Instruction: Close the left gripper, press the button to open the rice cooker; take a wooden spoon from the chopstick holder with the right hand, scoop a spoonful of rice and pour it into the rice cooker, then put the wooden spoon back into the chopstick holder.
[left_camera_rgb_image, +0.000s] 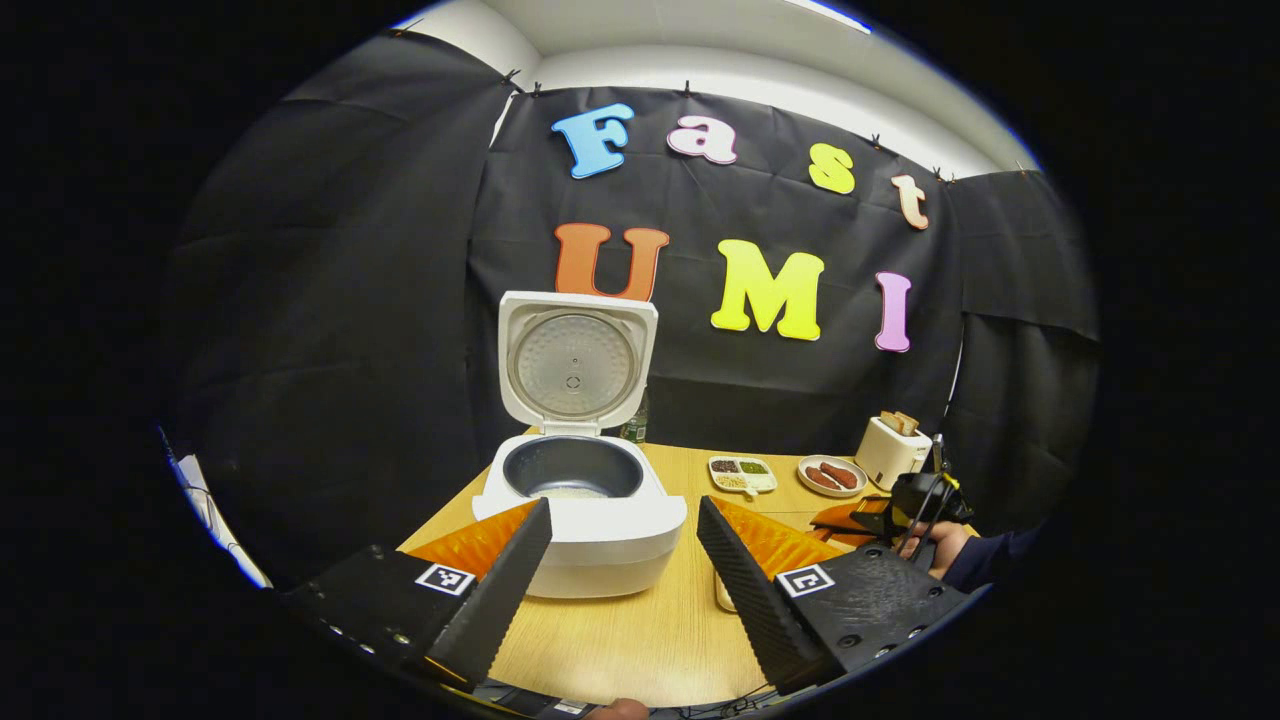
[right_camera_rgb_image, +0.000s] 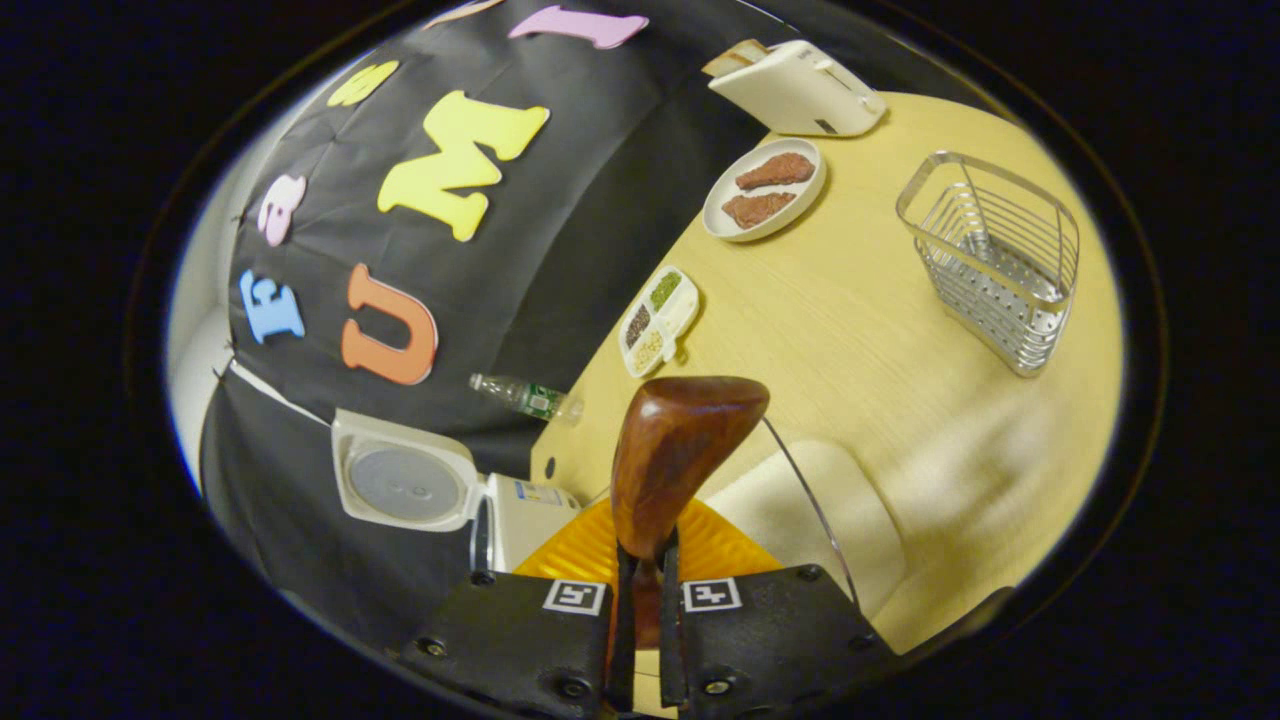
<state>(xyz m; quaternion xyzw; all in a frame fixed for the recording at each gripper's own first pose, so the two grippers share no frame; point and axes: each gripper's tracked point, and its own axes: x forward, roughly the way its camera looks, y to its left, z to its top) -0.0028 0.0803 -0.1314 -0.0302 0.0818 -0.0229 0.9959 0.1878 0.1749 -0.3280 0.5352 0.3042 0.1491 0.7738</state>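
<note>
Left gripper view: rice cooker (left_camera_rgb_image: 580, 520) sits at 12 o'clock from the left gripper (left_camera_rgb_image: 622, 570), white body, lid (left_camera_rgb_image: 577, 365) standing fully upright, dark inner pot (left_camera_rgb_image: 572, 467) exposed with a pale patch at its bottom. Left fingers (left_camera_rgb_image: 500, 590) spread wide apart, nothing between them, hovering above the tabletop (left_camera_rgb_image: 620, 640) just short of the cooker. At 2 o'clock, a divided dish of grains (left_camera_rgb_image: 742, 473), a plate with two brown pieces (left_camera_rgb_image: 832, 475), a toaster (left_camera_rgb_image: 890, 448) holding bread. Farther at 3 o'clock, the other gripper with a hand (left_camera_rgb_image: 935, 545) on it. Right gripper view: right gripper (right_camera_rgb_image: 645, 600) has its fingers nearly together, both pressing the handle of the wooden spoon (right_camera_rgb_image: 675, 455); spoon is dark reddish-brown, glossy, bowl end pointing up toward 12 o'clock. Whether rice lies in the bowl, cannot tell. Wire chopstick holder (right_camera_rgb_image: 995, 255) stands at 2 o'clock, well apart from the spoon. Clear container of white rice (right_camera_rgb_image: 800, 510) just beside the spoon at 3 o'clock. Water bottle (right_camera_rgb_image: 525, 397) lies at the tabletop's far edge near 11 o'clock.
</note>
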